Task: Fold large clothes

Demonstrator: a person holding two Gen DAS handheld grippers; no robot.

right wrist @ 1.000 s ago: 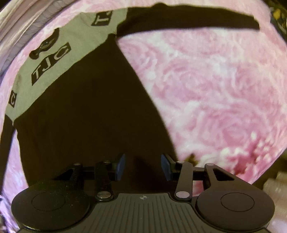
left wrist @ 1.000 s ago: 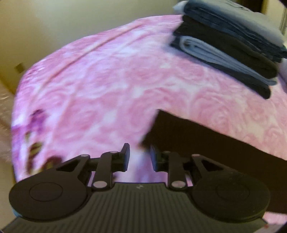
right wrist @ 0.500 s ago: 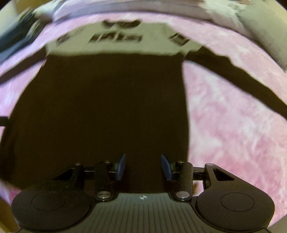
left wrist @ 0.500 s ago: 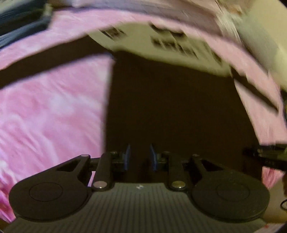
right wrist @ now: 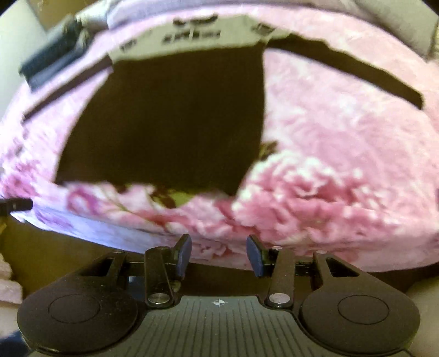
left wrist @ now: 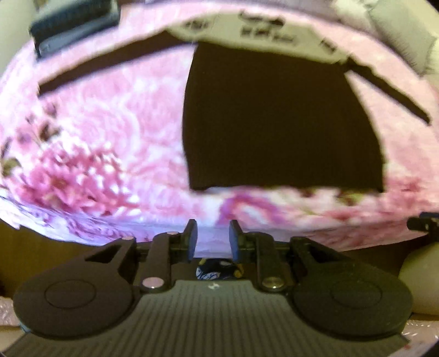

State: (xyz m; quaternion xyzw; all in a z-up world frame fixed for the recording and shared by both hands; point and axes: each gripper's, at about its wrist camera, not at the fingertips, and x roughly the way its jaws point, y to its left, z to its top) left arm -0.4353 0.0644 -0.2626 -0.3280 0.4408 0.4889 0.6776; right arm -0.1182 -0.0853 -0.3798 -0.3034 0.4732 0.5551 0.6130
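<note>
Sweater [left wrist: 279, 123], black with a grey printed yoke, lies flat on the bed, sleeves angled out to both sides. Left hand-held gripper [left wrist: 210, 241]: fingers parted, nothing between them, held off the bed's near edge, apart from the hem. Right hand-held gripper [right wrist: 218, 256]: spread wider, also empty, off the same edge. Pink floral blanket [right wrist: 343, 164] covers the bed. Stack of folded dark clothes [left wrist: 74, 24] sits at the far left corner. Both views blurred.

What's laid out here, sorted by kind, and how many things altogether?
Spread-out black and grey sweater: 1
Stack of folded dark clothes: 1
Pink flowered blanket: 1
Handheld grippers: 2, left and right, both open and empty
Total: 5
</note>
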